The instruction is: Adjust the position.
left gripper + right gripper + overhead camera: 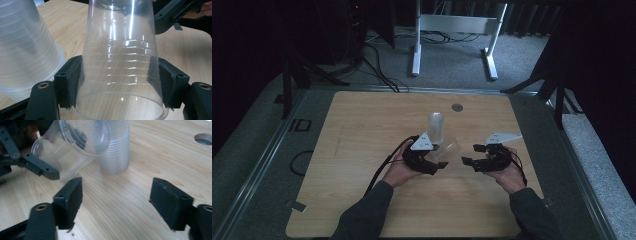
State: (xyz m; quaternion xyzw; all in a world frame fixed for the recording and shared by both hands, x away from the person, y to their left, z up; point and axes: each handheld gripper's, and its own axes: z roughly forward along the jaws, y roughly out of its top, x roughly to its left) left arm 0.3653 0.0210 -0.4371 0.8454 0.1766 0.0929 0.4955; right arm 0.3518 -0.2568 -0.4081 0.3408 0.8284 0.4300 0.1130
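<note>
The cup is clear plastic, thin and shiny, with little ridges around it that catch the light. The stack of cups beside it is the same see-through plastic (a bit milky where the layers sit together). The table is pale wood with a smooth, dull top and fine grain lines. The left gripper has hard black plastic jaws with soft, matt black pads.

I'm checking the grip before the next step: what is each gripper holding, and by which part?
The left gripper clamps a clear plastic cup across its side wall near the rim. The right gripper holds nothing.
</note>
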